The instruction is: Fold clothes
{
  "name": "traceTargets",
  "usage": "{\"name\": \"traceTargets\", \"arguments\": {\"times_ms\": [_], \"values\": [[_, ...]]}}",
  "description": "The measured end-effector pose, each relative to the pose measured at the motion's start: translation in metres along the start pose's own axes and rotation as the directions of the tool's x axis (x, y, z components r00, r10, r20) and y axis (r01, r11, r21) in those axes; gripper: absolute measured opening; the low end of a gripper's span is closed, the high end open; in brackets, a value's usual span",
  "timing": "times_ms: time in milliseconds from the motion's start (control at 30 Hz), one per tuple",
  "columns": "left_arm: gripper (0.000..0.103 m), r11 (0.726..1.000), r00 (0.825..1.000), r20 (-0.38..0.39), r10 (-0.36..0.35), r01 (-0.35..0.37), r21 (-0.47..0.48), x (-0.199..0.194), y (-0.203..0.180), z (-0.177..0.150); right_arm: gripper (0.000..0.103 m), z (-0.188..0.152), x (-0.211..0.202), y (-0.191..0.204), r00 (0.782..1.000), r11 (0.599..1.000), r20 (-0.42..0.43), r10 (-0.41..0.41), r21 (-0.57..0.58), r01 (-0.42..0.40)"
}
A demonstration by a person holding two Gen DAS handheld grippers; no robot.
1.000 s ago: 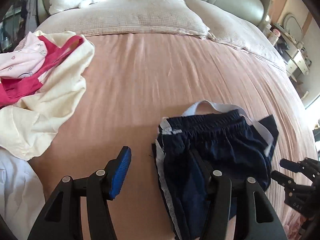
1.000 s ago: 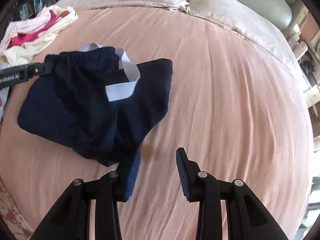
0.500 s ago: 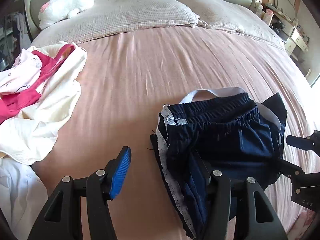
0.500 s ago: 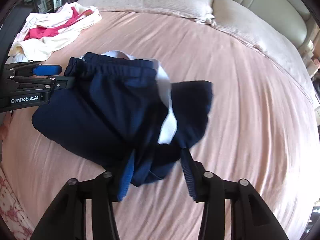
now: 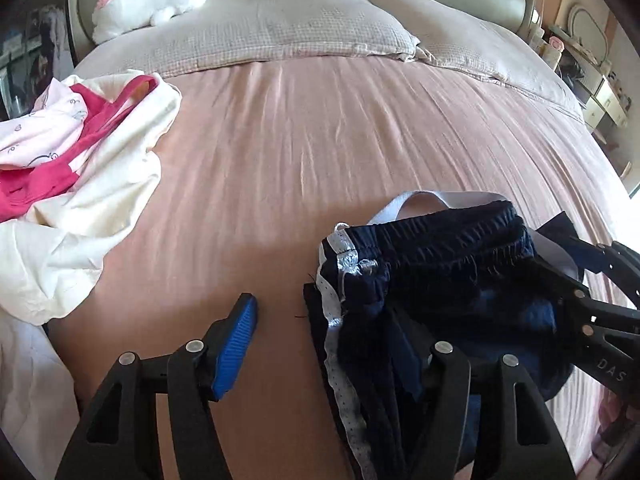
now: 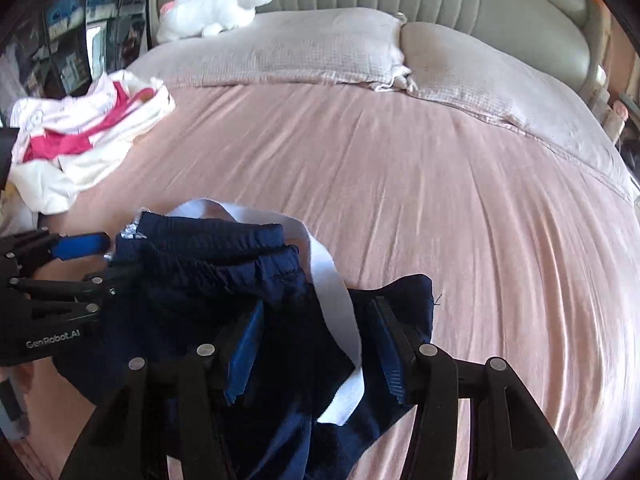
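The bed (image 5: pixel 320 152), spread with a pink sheet, carries everything here, and most of its middle and far right lie bare, which leaves wide room for spreading or turning a garment; two grey pillows (image 6: pixel 320 44) and a white plush toy (image 5: pixel 156 0) line the headboard end, well away from the work. At the bed's left side sits a loose heap of cream, pale pink and magenta clothes (image 5: pixel 76 160), crumpled rather than stacked, so it reads as a pile waiting its turn, though one moment cannot settle that. The task's thing in hand is the navy shorts (image 5: pixel 440 272), bunched near the bed's front edge with the elastic waistband toward the pillows, a white band looping out behind it and a white dotted side stripe running down the left side. The left gripper (image 5: pixel 340 340) has its jaws spread wide: the left blue pad stands over bare sheet and the right finger is buried under the shorts' left side, so it straddles that edge without pinching it. The right gripper (image 6: pixel 316 356) likewise has its jaws parted, one on each side of the right side of the shorts where the white band crosses, cloth lying between the pads but not yet squeezed. Both seem placed to take opposite sides, likely to lift or flatten the shorts toward the bare sheet beyond.
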State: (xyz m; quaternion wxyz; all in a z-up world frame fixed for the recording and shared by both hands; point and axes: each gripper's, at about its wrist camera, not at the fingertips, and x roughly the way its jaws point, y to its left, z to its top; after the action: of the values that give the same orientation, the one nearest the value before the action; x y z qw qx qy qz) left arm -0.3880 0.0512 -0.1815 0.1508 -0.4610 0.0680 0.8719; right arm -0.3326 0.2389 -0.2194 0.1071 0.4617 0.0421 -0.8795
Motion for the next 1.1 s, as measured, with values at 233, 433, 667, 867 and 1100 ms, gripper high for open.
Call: {"name": "traceTargets", "arguments": {"times_ms": [233,433,667,867,1100], "values": [[0.062,0.998,0.999,-0.041,0.011,-0.009,0.068,0.004,-0.014,-0.007,0.056,-0.004,-0.017,0.021,0.999,0.995,0.004,0.036,-0.096,-0.036],[0.061,0.981,1.0,-0.009,0.013,-0.011,0.193,-0.011,-0.038,-0.018,0.056,-0.014,-0.028,0.033,0.997,0.989,0.068,-0.026,-0.146,0.035],[0.065,0.974,0.995,-0.085,0.048,-0.028,0.224,0.019,-0.038,-0.03,0.061,-0.019,-0.015,0.018,0.998,0.99,-0.004,-0.058,-0.129,0.057],[0.065,0.996,0.999,-0.052,0.016,-0.011,0.094,-0.011,-0.01,-0.023,0.062,-0.016,-0.03,-0.023,0.997,0.997,-0.004,-0.072,0.013,0.072],[0.066,0.988,0.988,-0.134,0.072,-0.053,0.145,0.013,-0.021,-0.032,0.063,-0.023,-0.009,0.02,0.996,0.991,-0.094,0.006,-0.134,-0.019]]}}
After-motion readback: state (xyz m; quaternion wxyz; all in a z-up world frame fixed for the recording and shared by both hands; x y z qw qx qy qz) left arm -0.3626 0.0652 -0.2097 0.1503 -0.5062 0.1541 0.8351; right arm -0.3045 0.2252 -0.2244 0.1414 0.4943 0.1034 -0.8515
